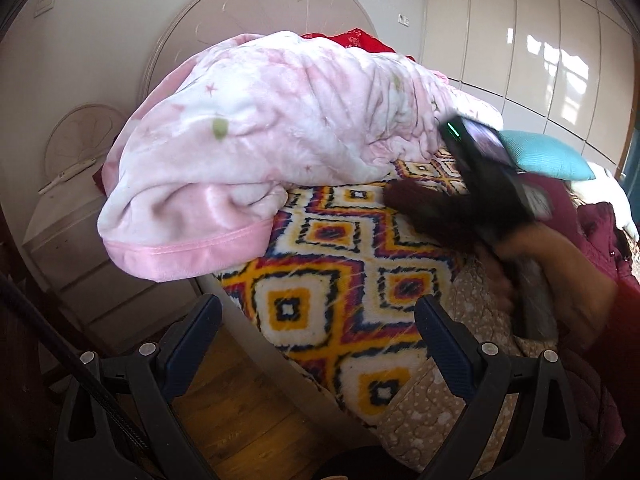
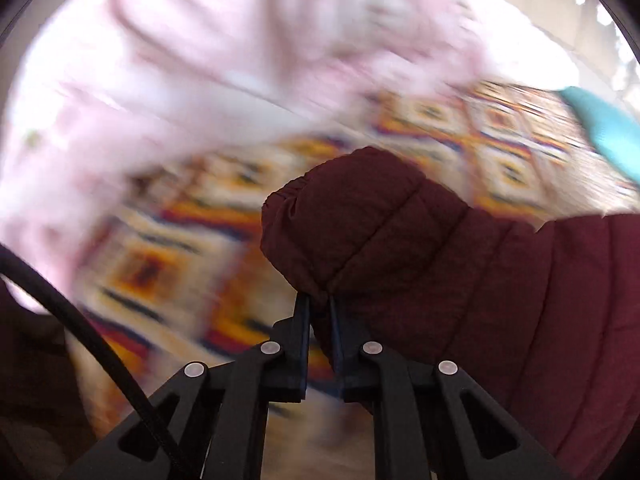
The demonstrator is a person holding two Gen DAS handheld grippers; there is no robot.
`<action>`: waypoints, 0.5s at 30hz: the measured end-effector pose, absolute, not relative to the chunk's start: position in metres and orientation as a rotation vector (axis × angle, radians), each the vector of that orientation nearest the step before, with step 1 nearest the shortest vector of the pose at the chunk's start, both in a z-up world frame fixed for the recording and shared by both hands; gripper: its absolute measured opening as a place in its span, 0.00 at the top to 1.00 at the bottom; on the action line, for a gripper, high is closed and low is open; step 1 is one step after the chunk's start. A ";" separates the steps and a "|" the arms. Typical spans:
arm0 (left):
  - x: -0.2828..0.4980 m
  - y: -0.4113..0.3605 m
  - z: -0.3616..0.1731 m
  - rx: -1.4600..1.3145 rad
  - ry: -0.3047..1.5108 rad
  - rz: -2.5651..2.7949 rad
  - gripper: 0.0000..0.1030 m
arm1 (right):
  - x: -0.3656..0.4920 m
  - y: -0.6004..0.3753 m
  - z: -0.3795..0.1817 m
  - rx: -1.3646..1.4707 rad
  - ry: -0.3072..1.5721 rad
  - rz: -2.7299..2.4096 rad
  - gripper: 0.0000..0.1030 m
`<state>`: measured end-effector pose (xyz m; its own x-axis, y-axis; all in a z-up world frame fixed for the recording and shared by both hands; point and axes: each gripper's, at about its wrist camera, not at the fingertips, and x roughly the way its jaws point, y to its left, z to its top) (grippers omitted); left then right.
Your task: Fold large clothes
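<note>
Gripping the jacket [image 2: 400, 240] by its sleeve cuff, the right tool [image 2: 320, 308] is clamped on it; the sleeve runs back to the right across the bed [image 1: 320, 280], while the left tool [image 1: 316, 320], apart and empty, hangs beside

There were two grippers, left [image 1: 318, 344] and right [image 2: 320, 312], one maroon jacket [image 2: 460, 264], one pink blanket [image 1: 260, 136], one patterned blanket [image 1: 340, 264], one teal pillow [image 1: 548, 156] and one fan [image 1: 80, 140].
</note>
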<state>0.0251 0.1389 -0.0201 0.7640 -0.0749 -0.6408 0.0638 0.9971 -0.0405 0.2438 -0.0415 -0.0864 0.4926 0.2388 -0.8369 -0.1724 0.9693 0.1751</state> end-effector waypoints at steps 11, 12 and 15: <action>0.010 0.105 -0.011 0.050 0.691 -0.122 0.06 | 0.180 -0.033 -0.012 0.144 0.919 0.409 0.26; 0.007 0.100 -0.008 0.058 0.686 -0.133 0.06 | 0.163 -0.049 -0.006 0.139 0.906 0.389 0.26; -0.008 0.078 0.002 0.075 0.676 -0.195 0.06 | 0.101 -0.101 0.007 0.130 0.879 0.281 0.24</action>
<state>-0.0078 0.0780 0.0023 0.7624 -0.1553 -0.6282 0.2036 0.9790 0.0052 0.1010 -0.1006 0.0068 0.6041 0.2954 -0.7401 -0.1895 0.9554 0.2267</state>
